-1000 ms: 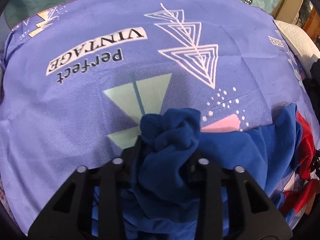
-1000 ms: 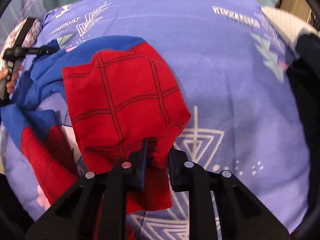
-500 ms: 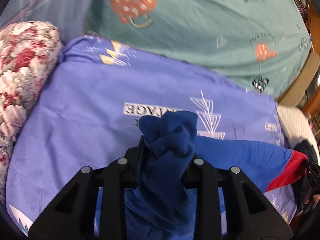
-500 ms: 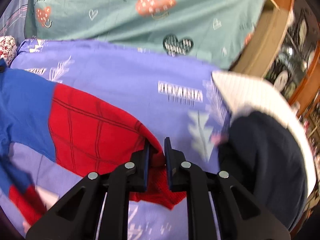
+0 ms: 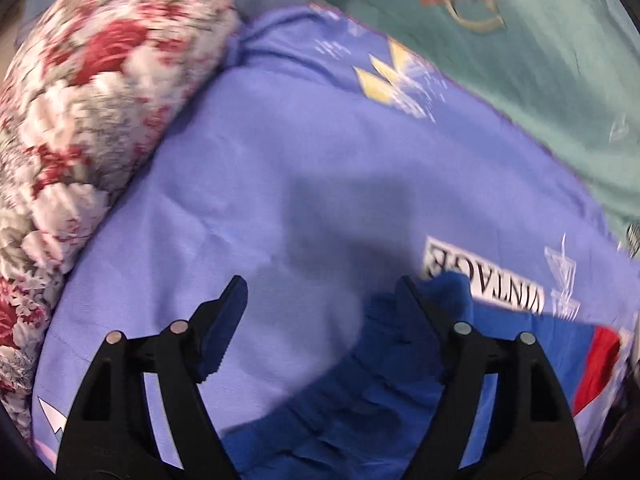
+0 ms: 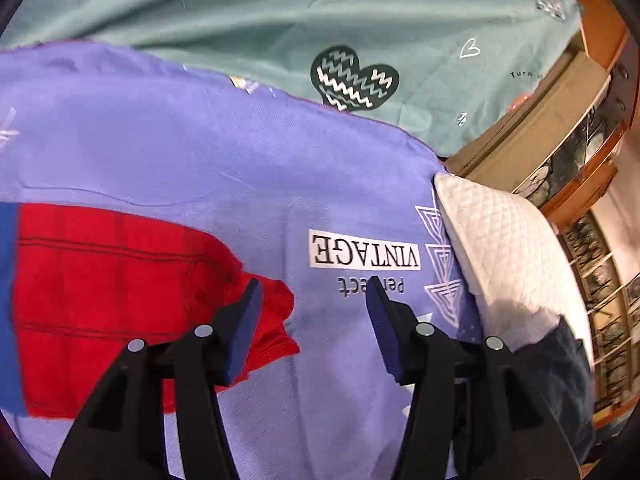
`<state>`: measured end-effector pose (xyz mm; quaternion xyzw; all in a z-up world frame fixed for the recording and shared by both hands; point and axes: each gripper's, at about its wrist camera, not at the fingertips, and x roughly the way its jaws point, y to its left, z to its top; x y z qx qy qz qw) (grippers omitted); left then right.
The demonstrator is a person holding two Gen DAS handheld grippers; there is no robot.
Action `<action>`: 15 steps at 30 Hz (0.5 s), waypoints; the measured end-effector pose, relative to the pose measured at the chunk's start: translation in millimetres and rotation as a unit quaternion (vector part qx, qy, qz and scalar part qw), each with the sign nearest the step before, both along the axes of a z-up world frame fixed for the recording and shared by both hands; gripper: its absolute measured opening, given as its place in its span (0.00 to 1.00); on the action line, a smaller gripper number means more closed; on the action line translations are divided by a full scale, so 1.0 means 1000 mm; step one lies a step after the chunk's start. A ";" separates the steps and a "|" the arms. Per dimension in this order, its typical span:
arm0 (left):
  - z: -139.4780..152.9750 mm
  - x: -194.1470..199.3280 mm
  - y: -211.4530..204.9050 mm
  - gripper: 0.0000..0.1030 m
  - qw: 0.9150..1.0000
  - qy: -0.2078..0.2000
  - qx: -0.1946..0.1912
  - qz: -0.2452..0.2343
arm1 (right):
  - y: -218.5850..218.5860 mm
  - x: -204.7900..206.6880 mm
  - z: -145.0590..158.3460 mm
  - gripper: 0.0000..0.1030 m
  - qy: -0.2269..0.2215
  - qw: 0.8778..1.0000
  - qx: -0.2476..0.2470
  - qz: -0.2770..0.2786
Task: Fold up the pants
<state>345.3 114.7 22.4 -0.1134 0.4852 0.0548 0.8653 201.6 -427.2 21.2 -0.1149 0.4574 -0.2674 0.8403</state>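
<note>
The pants are blue and red and lie stretched across a purple printed bedsheet point(image 5: 280, 160). Their blue end point(image 5: 360, 392) sits low in the left wrist view, bunched against the right finger of my left gripper point(image 5: 320, 292), whose jaws are opening with no cloth pinched between them. Their red end with black grid lines point(image 6: 112, 292) fills the lower left of the right wrist view. My right gripper point(image 6: 314, 296) hovers just over its edge, jaws opening; the left finger overlaps the red cloth, but nothing is pinched.
A floral pillow point(image 5: 80, 120) lies along the sheet's left side. A teal blanket with hearts point(image 6: 320, 20) covers the far part of the bed. At the right are a white quilted pillow point(image 6: 500, 248), a dark garment point(image 6: 560, 372) and a wooden bed frame point(image 6: 600, 92).
Both grippers carried the pants' ends apart, stretching the garment out on the sheet, then let go. The blue bunch has dropped from the left jaws and the red edge from the right jaws.
</note>
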 end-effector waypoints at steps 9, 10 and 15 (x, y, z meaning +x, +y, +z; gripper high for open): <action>0.004 -0.160 0.047 0.90 0.999 -0.007 -0.021 -0.034 | 0.079 -0.188 0.016 0.58 0.017 0.984 0.065 0.168; -0.003 -0.172 0.048 0.90 0.999 0.000 -0.029 -0.038 | 0.087 -0.213 0.014 0.58 0.019 0.980 0.078 0.182; -0.047 -0.202 0.047 0.88 0.996 0.039 -0.066 -0.039 | 0.114 -0.288 0.004 0.58 0.016 0.970 0.117 0.212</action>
